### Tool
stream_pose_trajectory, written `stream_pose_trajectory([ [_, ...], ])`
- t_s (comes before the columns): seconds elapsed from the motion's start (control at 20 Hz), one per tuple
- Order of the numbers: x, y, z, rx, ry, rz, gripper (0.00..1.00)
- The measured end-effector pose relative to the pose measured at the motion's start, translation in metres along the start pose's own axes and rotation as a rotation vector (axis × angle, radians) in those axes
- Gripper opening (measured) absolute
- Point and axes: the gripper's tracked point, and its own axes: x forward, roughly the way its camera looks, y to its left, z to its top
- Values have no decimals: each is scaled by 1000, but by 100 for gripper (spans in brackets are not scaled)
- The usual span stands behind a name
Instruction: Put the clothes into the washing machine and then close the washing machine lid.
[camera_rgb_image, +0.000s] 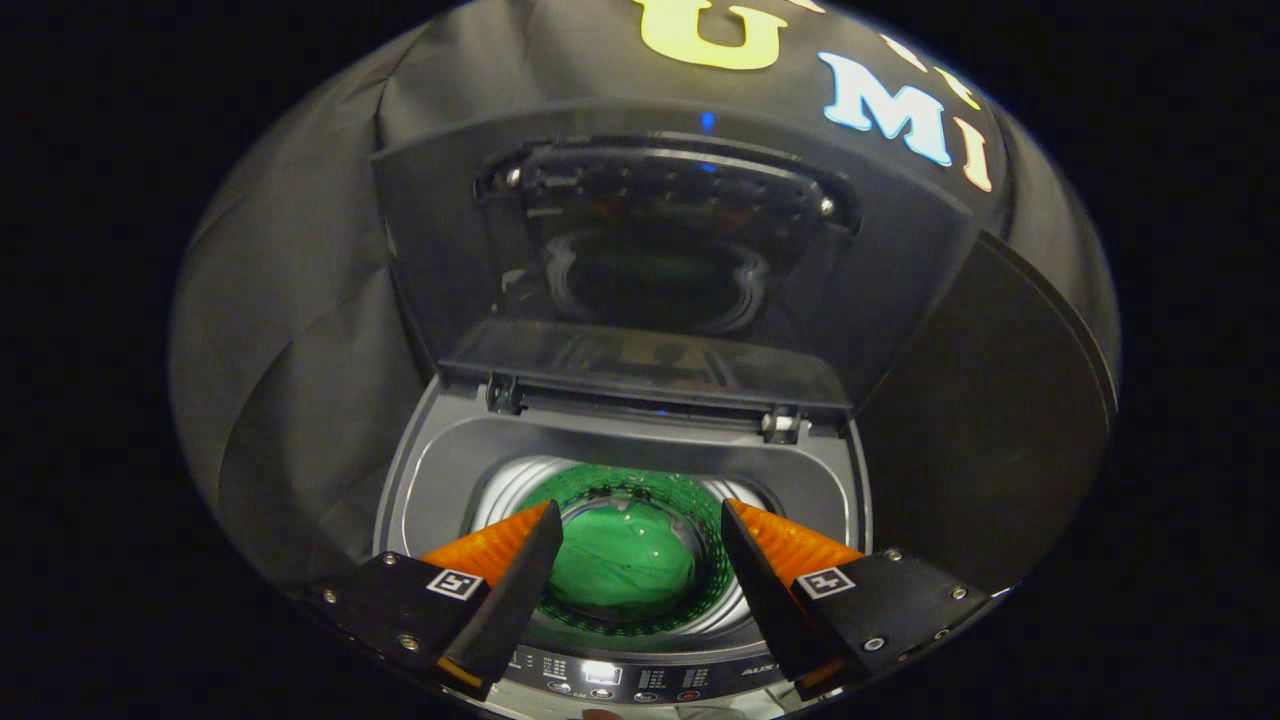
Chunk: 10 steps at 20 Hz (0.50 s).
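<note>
Down in the drum (520, 485) sits the green cloth (622, 560), gripper (640, 520) spread wide and empty; lid (660, 250) still needs closing.

We find almost nothing that we can read. On the gripper (640, 508), each finger's mount carries a small square tag: the left tag (455, 583) and the right tag (823, 581) both show a blocky black-and-white code pattern, not letters or numbers. The fingers themselves stand spread apart, gripping nothing, above the open tub of the washing machine (430, 470).

On the near edge of the machine, between and below the fingers, we see the control panel (655, 682). It has rows of tiny pale print, small round symbols and a little lit window (600, 672). All of it is too small and blurred for us to make out a word or a figure.
</note>
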Motion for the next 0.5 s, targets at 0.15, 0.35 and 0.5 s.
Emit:
stream_pose_trajectory([
  [0.15, -20, -4, 30, 38, -66, -17, 98],
  [0.35, -49, -10, 68, 32, -134, -49, 98],
  [0.5, -71, -15, 101, 23, -189, -72, 98],
])
